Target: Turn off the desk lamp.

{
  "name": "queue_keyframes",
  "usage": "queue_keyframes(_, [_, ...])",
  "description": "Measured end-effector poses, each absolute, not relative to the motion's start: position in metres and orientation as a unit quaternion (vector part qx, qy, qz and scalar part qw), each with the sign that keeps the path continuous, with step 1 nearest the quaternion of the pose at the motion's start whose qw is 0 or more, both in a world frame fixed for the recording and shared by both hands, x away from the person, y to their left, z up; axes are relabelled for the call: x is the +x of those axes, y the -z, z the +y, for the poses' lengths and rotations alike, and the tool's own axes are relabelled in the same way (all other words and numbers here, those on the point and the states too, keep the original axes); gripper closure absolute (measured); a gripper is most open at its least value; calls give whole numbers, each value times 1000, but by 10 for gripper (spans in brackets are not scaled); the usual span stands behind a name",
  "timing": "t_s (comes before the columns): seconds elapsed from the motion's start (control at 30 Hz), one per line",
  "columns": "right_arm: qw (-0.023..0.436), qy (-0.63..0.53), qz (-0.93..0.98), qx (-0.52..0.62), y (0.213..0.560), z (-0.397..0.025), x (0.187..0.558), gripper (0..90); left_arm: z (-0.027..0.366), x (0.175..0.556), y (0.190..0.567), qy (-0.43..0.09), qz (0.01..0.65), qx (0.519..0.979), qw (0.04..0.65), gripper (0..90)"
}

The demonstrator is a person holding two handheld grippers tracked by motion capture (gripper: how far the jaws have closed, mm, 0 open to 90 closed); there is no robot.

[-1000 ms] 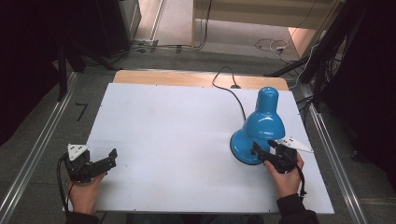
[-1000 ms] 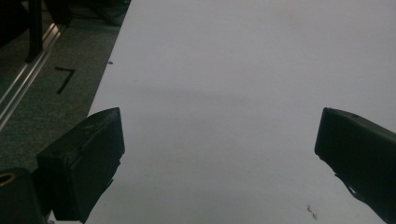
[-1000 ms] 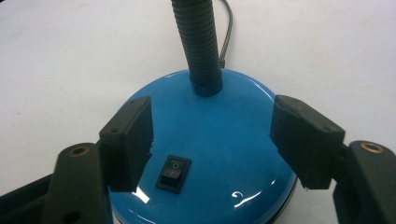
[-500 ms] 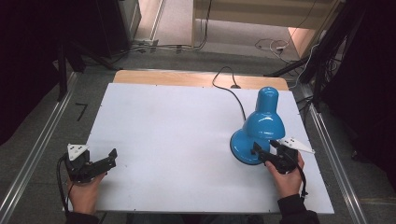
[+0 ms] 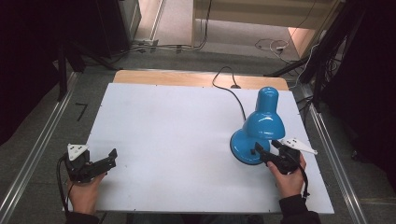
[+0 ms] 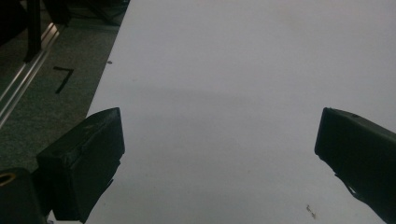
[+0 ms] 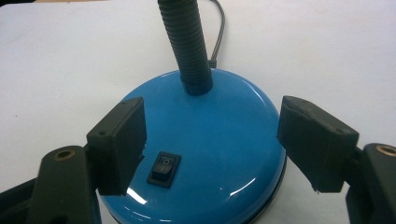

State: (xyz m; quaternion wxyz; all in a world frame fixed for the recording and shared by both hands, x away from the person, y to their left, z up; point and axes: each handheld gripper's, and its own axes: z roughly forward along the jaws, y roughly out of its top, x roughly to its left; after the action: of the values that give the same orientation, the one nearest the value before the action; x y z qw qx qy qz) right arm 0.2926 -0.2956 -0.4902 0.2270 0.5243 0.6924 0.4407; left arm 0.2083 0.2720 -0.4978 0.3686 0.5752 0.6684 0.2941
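A blue desk lamp (image 5: 261,123) stands on the right side of the white table (image 5: 177,135), its shade bent over its round base (image 7: 205,140). A black rocker switch (image 7: 164,168) sits on the near part of the base, below the black flexible neck (image 7: 184,44). My right gripper (image 5: 267,151) is open, its jaws spread over the near edge of the base, and the switch lies between them in the right gripper view (image 7: 224,140). My left gripper (image 5: 106,159) is open at the table's near left corner, with bare table between its jaws (image 6: 219,154).
The lamp's black cable (image 5: 232,91) runs from the base back over the table's far wooden edge (image 5: 187,78). Metal rails (image 5: 37,149) flank the table on both sides. A dark floor lies past the left table edge (image 6: 100,88).
My right gripper has edged slightly closer over the lamp base. The left gripper has not moved.
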Motion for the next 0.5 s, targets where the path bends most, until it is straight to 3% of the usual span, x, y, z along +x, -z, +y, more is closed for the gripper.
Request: queue_keyframes(0.5, [226,-445,690,525,488,-298,289,223,272,208,498,-295,668,575,368,20])
